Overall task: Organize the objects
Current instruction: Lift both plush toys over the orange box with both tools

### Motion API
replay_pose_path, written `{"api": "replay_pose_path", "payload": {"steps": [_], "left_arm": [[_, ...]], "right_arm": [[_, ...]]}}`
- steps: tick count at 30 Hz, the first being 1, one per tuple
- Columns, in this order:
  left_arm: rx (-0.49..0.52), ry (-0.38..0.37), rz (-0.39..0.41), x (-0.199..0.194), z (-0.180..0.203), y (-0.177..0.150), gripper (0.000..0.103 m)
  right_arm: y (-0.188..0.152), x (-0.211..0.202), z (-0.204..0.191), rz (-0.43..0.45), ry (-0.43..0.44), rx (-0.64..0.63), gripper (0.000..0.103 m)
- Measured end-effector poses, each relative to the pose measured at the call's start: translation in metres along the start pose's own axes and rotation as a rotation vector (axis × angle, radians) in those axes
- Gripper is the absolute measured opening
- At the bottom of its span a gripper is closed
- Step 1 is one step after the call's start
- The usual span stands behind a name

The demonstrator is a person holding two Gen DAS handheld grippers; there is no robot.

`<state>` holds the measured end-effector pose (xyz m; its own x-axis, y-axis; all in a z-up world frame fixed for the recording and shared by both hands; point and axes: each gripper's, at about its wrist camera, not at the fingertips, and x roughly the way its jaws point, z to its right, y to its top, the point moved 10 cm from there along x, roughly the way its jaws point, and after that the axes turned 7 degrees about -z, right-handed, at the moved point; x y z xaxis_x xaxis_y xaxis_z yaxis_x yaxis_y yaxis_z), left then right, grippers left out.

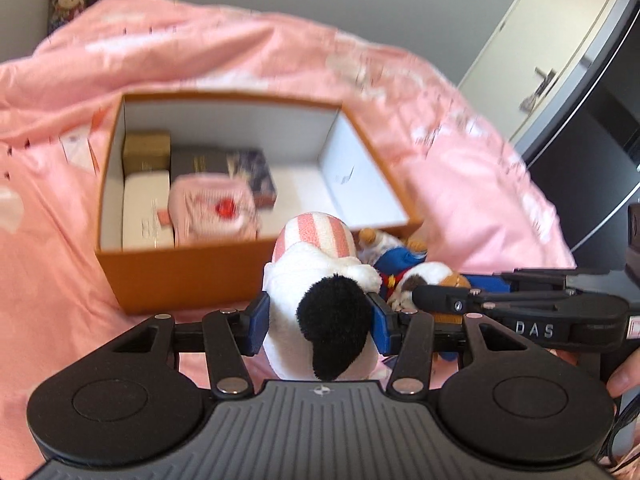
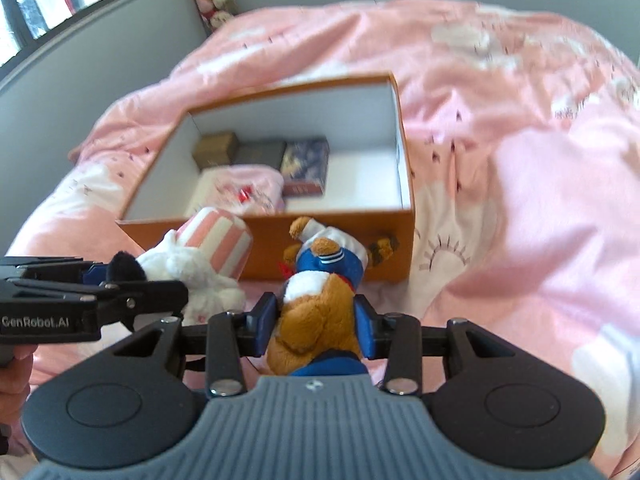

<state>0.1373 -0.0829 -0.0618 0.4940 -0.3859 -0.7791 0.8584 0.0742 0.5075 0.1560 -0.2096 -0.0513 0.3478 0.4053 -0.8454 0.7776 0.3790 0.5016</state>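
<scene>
Two plush toys, left claw (image 1: pixel 320 320) gripping white black-eared dog (image 1: pixel 320 300), right claw (image 2: pixel 316 326) gripping brown blue-jacketed bear (image 2: pixel 316 320).

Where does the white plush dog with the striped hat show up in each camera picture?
Left wrist view: bottom centre, the white plush dog sits clamped in the left tongs.
Right wrist view: lower left, beside the brown teddy bear.
Shared landmark: the orange box just behind it.

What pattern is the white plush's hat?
Pink and white stripes on the hat; right wrist view shows it best.
</scene>
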Motion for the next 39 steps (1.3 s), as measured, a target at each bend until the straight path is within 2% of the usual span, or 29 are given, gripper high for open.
{"api": "replay_pose_path", "payload": {"steps": [12, 21, 26, 30, 39], "left_arm": [[-0.053, -0.055, 0.164, -0.028, 0.01, 0.054, 0.057], [-0.135, -0.068, 0.252, -0.012, 0.0, 0.092, 0.057], [-0.186, -0.064, 0.226, 0.017, -0.013, 0.1, 0.057], [-0.209, -0.039, 0.171, 0.042, -0.023, 0.097, 0.057], [-0.272, -0.047, 0.01, 0.09, -0.041, 0.075, 0.057]], "right_arm": [[0.062, -0.058, -0.024, 0.213, 0.027, -0.069, 0.043], [0.108, -0.057, -0.017, 0.316, -0.002, -0.058, 0.043], [0.121, -0.033, -0.01, 0.31, -0.016, -0.045, 0.043], [0.123, -0.003, -0.002, 0.247, -0.017, -0.045, 0.043], [0.11, 0.055, 0.017, 0.088, -0.022, -0.019, 0.043]]}}
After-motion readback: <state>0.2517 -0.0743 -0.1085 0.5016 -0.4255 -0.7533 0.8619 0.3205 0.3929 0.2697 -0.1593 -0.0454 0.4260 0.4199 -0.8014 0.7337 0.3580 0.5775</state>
